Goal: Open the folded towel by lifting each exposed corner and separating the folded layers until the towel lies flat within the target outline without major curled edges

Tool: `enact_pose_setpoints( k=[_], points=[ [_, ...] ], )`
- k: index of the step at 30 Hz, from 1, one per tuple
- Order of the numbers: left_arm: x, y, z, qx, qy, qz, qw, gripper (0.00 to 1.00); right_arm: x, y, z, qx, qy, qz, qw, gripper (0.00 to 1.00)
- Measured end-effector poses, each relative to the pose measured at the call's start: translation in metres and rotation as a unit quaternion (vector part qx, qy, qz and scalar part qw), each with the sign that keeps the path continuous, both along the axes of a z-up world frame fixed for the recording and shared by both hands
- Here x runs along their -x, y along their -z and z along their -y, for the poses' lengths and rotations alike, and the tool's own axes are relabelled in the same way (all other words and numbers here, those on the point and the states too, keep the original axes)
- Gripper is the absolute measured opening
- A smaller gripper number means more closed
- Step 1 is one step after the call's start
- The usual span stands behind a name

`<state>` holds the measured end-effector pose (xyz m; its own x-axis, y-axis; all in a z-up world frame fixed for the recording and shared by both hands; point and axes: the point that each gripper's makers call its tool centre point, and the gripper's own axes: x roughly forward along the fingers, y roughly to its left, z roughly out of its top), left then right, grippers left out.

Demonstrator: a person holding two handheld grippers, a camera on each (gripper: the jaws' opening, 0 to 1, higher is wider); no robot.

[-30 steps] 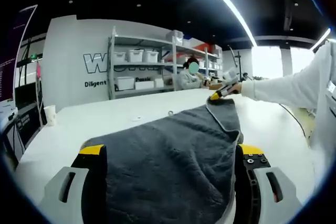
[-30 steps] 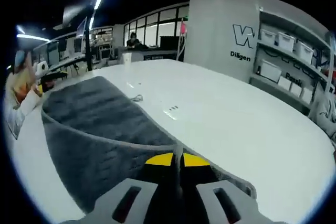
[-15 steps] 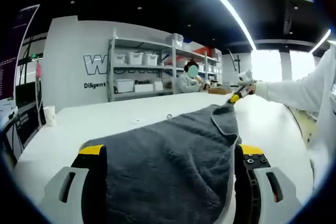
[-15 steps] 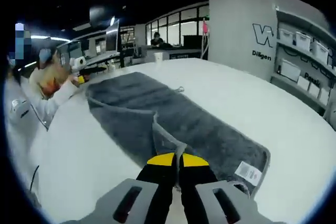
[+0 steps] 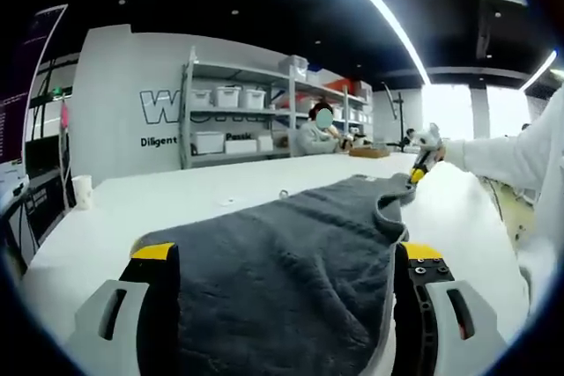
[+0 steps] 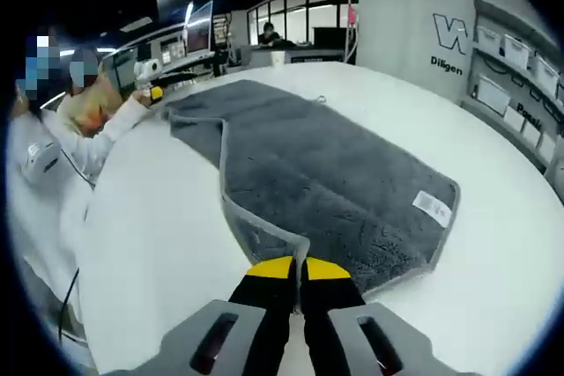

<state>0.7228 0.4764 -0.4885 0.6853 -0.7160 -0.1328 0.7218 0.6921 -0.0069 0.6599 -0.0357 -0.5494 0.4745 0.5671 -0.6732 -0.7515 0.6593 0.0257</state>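
Observation:
A dark grey towel (image 6: 326, 165) with a paler hem and a white label (image 6: 434, 206) lies spread along the white table (image 6: 159, 217). My right gripper (image 6: 295, 269) is shut on the towel's near hem, which rises in a small peak to the yellow tips. In the left gripper view the same towel (image 5: 282, 253) runs between the wide-apart jaws of my open left gripper (image 5: 287, 253). At its far end the right gripper (image 5: 419, 169) pinches a raised corner. The left gripper (image 6: 152, 92), held in a hand, sits by the towel's far corner.
Metal shelves with white bins (image 5: 229, 94) stand behind the table, and a person (image 5: 319, 132) sits there. A paper cup (image 5: 84, 191) stands at the left edge. Small bits (image 5: 286, 191) lie beyond the towel. The person's white sleeve (image 5: 515, 151) reaches in from the right.
The right gripper has drawn its corner farther out and down from the left gripper. The folded layer has opened and the towel now lies spread. The left gripper has stayed put.

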Motion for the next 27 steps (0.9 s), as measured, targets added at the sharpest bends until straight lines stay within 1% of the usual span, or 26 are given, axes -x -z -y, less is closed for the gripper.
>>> enact_pose_setpoints(
  k=[5, 11, 17, 25, 27],
  points=[
    [-0.001, 0.001, -0.002, -0.002, -0.003, -0.003, 1.0000, 1.00, 0.012, 0.007, 0.008, 0.020, -0.001, -0.022, 0.9996, 0.00],
    [-0.001, 0.001, -0.002, 0.000, -0.003, -0.002, 1.0000, 1.00, 0.022, 0.016, 0.023, 0.035, 0.005, -0.043, 0.9984, 0.00],
    [-0.002, 0.001, -0.002, -0.001, -0.005, -0.003, 1.0000, 1.00, 0.031, 0.017, 0.032, 0.026, 0.020, -0.061, 0.9976, 0.00],
    [-0.001, 0.001, -0.002, 0.001, -0.007, -0.003, 1.0000, 1.00, 0.047, 0.016, 0.038, 0.023, 0.027, -0.078, 0.9964, 0.00],
    [-0.002, 0.001, -0.002, 0.001, -0.007, -0.003, 1.0000, 1.00, 0.051, 0.016, 0.042, 0.019, 0.029, -0.086, 0.9957, 0.00]
  ],
)
